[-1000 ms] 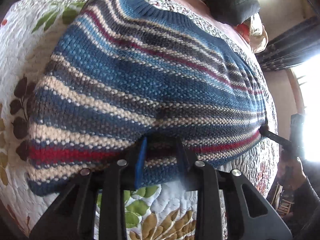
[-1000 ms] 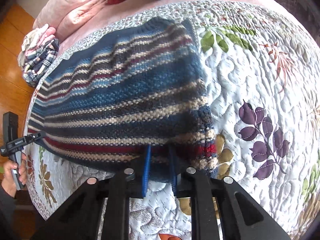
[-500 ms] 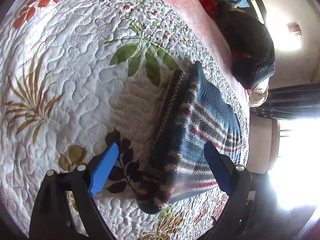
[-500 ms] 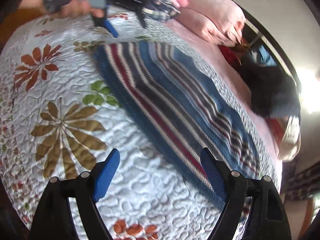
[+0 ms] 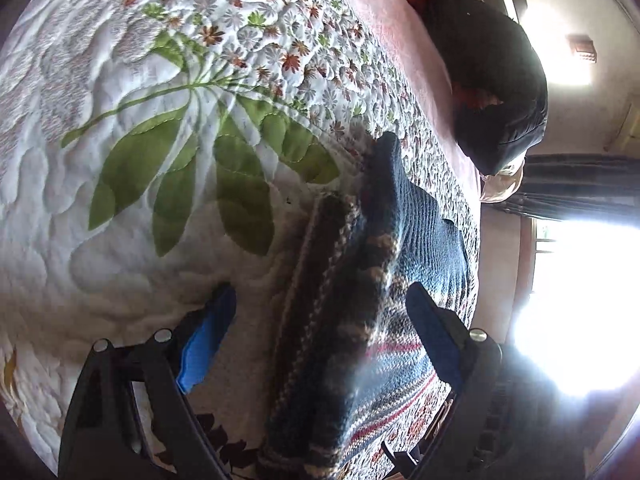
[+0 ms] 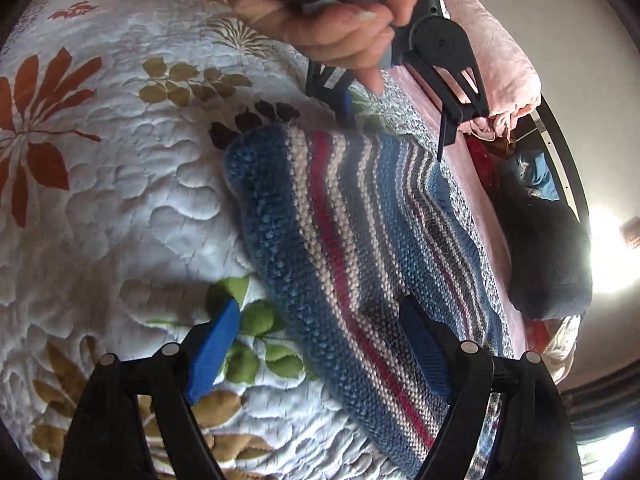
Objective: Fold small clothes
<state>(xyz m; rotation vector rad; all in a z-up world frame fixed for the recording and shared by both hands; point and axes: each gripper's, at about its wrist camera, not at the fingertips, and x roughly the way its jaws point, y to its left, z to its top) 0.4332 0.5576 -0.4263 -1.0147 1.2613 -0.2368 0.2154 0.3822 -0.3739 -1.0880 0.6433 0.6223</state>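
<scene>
A small knitted sweater [image 5: 372,320] with blue, cream, grey and red stripes lies folded on the floral quilt [image 5: 120,240]. In the left wrist view its thick folded edge runs between the blue pads of my left gripper [image 5: 320,336], which is open just above it and holds nothing. In the right wrist view the sweater [image 6: 352,240] stretches away, with one long edge between the spread pads of my open right gripper [image 6: 320,348]. At its far corner a hand [image 6: 332,20] holds the left gripper [image 6: 396,124], also open.
A black padded jacket [image 5: 492,80] lies on the pink sheet [image 5: 384,28] beyond the quilt. A pink blanket [image 6: 504,60] is bunched at the bed's far side. A bright window [image 5: 580,308] and dark curtain [image 5: 580,184] are at the right.
A second ago both grippers were shut on the sweater's near edge. Both have let go and opened, then turned to the sweater's ends, where it lies folded on the quilt.
</scene>
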